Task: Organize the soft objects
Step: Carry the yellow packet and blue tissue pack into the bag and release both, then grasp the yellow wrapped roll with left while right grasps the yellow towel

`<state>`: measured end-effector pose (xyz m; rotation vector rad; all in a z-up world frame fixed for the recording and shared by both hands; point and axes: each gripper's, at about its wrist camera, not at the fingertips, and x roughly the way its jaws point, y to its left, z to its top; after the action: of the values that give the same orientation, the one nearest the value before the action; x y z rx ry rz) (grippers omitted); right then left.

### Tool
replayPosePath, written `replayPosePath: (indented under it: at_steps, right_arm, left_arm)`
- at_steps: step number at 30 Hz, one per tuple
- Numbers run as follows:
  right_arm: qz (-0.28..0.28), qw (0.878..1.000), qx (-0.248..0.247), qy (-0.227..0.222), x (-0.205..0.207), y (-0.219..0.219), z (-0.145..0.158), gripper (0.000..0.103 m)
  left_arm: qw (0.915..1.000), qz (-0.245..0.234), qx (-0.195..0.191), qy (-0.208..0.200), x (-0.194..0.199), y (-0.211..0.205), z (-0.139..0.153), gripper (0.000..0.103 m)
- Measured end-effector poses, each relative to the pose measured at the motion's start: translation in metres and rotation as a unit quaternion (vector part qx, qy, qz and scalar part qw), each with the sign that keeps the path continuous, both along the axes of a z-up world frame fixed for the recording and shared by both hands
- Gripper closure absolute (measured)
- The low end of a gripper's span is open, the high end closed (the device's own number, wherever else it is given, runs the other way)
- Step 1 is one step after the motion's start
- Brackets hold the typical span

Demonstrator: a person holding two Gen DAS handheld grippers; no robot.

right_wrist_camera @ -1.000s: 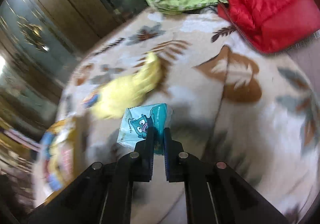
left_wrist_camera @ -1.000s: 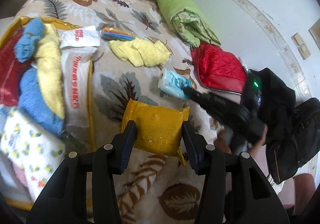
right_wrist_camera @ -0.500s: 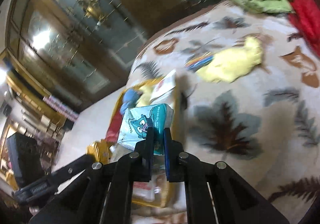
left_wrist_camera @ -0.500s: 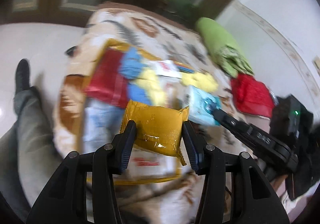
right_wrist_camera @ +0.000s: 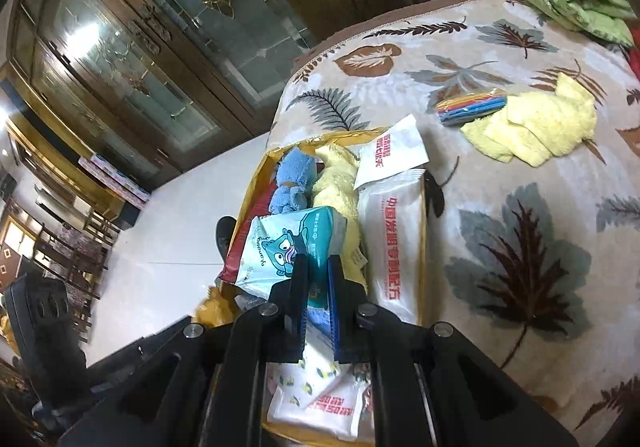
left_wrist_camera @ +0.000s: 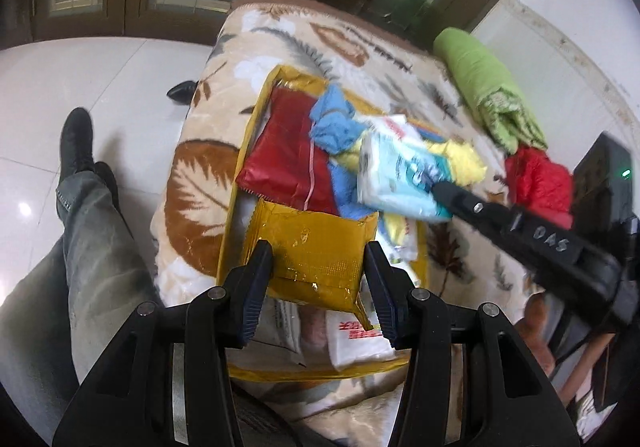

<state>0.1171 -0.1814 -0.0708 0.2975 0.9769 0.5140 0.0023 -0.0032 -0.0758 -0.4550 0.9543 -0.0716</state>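
Note:
My left gripper (left_wrist_camera: pixel 318 259) is shut on a gold foil pack (left_wrist_camera: pixel 310 251) and holds it above the near end of the yellow storage bag (left_wrist_camera: pixel 250 127). My right gripper (right_wrist_camera: pixel 318 267) is shut on a light blue tissue pack (right_wrist_camera: pixel 288 247) with a cartoon print, held over the same bag (right_wrist_camera: pixel 260 175); it also shows in the left wrist view (left_wrist_camera: pixel 396 179). The bag holds a red pack (left_wrist_camera: pixel 284 163), blue towels (right_wrist_camera: pixel 290 181), a yellow towel (right_wrist_camera: pixel 336 179) and white wipe packs (right_wrist_camera: pixel 394 239).
On the leaf-print blanket (right_wrist_camera: pixel 520 207) lie a loose yellow towel (right_wrist_camera: pixel 536 127) and a colourful striped packet (right_wrist_camera: pixel 470 105). A green folded quilt (left_wrist_camera: pixel 486 91) and a red padded bag (left_wrist_camera: pixel 538 179) lie at the far end. A person's leg (left_wrist_camera: pixel 92 231) stands left of the bed.
Both grippers lifted and swung left from the open blanket to above the yellow bag, each still holding its pack. The tissue pack now hangs over the bag's contents.

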Motion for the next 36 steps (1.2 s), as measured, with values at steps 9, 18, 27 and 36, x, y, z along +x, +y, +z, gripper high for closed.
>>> replayPosePath:
  at_steps: [9,18,27,36]
  right_arm:
    - [0.009,1.000,-0.025,0.002,0.011,0.018,-0.009,0.095]
    - [0.019,1.000,-0.006,0.009,0.010,0.020,-0.016,0.087]
    - [0.007,0.997,0.072,0.004,-0.003,-0.017,-0.002,0.045]
    - [-0.070,0.995,0.068,0.013,-0.020,-0.096,-0.009,0.045]
  left_arm:
    - [0.9996,0.001,0.002,0.028,0.013,0.006,-0.019,0.056]
    - [0.9935,0.017,-0.112,0.009,0.004,0.030,-0.026,0.051]
    - [0.9880,0.030,-0.145,-0.045,-0.010,0.036,0.003,0.031]
    - [0.9916,-0.062,-0.097,-0.059,0.000,-0.041,0.030,0.031]
